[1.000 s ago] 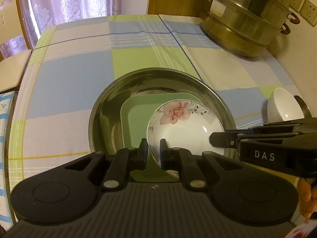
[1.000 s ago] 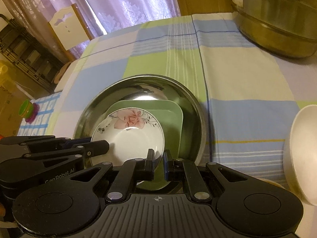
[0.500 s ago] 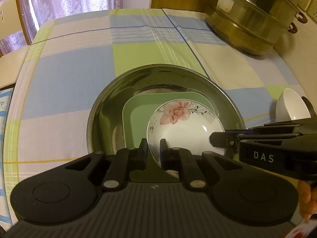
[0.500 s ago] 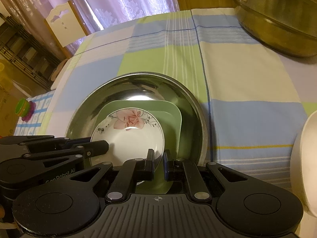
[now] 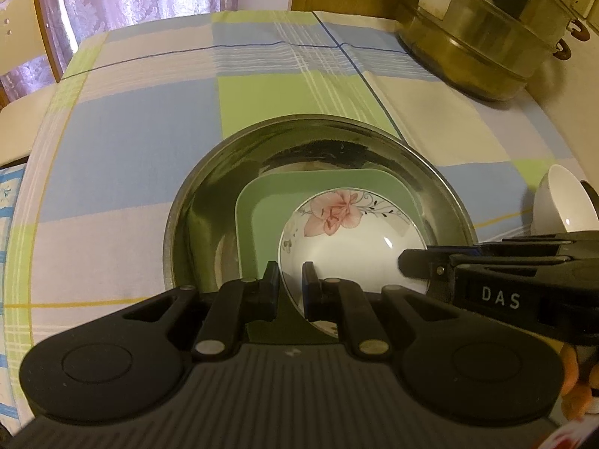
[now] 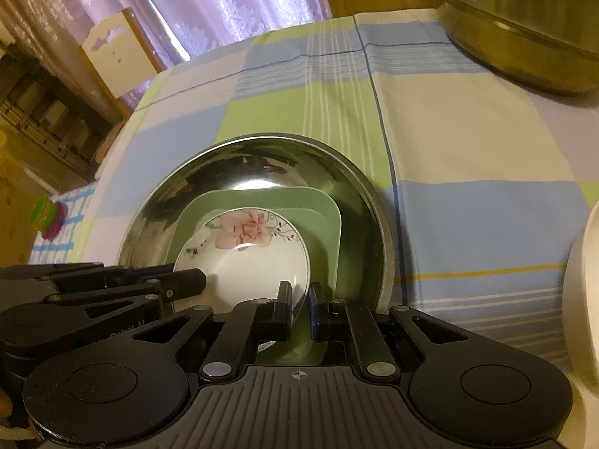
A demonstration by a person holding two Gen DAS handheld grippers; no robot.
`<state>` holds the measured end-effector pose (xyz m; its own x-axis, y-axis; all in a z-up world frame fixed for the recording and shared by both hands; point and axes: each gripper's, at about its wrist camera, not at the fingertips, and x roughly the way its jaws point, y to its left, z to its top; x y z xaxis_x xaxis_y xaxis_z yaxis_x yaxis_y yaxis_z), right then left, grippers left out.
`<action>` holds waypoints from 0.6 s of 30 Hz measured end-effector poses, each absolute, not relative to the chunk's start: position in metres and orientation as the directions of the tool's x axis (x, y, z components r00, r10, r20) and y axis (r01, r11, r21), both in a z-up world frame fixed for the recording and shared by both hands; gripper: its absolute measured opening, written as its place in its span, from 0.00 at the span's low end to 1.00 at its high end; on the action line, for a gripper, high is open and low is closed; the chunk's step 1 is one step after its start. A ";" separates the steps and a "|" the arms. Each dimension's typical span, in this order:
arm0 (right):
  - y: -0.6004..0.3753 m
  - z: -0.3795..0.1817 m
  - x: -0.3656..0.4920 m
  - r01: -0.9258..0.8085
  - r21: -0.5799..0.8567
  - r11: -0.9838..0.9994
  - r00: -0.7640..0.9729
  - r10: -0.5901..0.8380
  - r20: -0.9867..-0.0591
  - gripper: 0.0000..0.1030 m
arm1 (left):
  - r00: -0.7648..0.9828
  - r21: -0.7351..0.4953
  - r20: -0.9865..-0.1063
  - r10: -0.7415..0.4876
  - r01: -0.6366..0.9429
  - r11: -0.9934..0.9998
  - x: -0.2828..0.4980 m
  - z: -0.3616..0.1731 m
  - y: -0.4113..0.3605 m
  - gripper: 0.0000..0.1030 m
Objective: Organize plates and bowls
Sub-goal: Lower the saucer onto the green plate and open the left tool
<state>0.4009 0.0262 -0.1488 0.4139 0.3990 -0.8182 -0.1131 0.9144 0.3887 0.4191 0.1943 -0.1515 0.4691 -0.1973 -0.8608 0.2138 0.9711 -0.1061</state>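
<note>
Covering the whole table, a checked tablecloth (image 5: 142,142) in blue, green and cream carries everything else; at its far right corner stands a tall steel steamer pot (image 5: 483,33) with small side handles, near the wall, and behind the table hang pale purple curtains (image 6: 224,3) with a light wooden chair back (image 6: 116,52) in front of them. Next in size is the wide steel basin (image 5: 209,202), which sits in the near middle of the cloth, well apart from the pot. Inside it lies a square green plate (image 5: 262,209) with rounded corners, tilted against the basin's inner wall, and on that plate rests a white floral bowl (image 5: 352,239) with a pink flower and dark tendrils painted on its far rim. A plain white bowl (image 5: 561,202) stands on the cloth just right of the basin, tipped so that its hollow faces the camera. The left gripper (image 5: 291,277) reaches down to the near left rim of the floral bowl, and its two black fingers are pinched on that rim, one inside and one outside. The right gripper (image 6: 300,295) does the same at the near right rim, its narrow jaws clamped on the edge of the same bowl, so that both claws hold the floral bowl over the green plate
</note>
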 end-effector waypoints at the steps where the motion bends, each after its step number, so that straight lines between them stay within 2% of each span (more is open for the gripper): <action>1: 0.026 -0.148 0.401 -0.112 0.391 0.914 0.417 0.400 -0.816 0.09 | 0.475 -0.105 -0.858 -0.196 0.212 0.972 0.418 -0.150 0.194 0.10; 5: 0.023 -0.140 0.396 -0.116 0.380 0.918 0.460 0.389 -0.799 0.14 | 0.505 -0.087 -0.844 -0.181 0.204 0.975 0.411 -0.140 0.195 0.10; 7: 0.020 -0.132 0.392 -0.115 0.387 0.915 0.481 0.392 -0.784 0.33 | 0.521 -0.078 -0.835 -0.178 0.208 0.975 0.407 -0.131 0.194 0.10; 9: 0.016 -0.123 0.385 -0.116 0.409 0.905 0.500 0.409 -0.763 0.40 | 0.533 -0.069 -0.828 -0.172 0.207 0.976 0.401 -0.123 0.193 0.11; 13: 0.009 -0.106 0.367 -0.130 0.425 0.896 0.520 0.426 -0.740 0.42 | 0.542 -0.073 -0.822 -0.175 0.205 0.976 0.385 -0.110 0.192 0.15; 18: -0.006 -0.090 0.339 -0.128 0.451 0.883 0.536 0.445 -0.718 0.43 | 0.541 -0.080 -0.820 -0.188 0.217 0.973 0.358 -0.095 0.185 0.15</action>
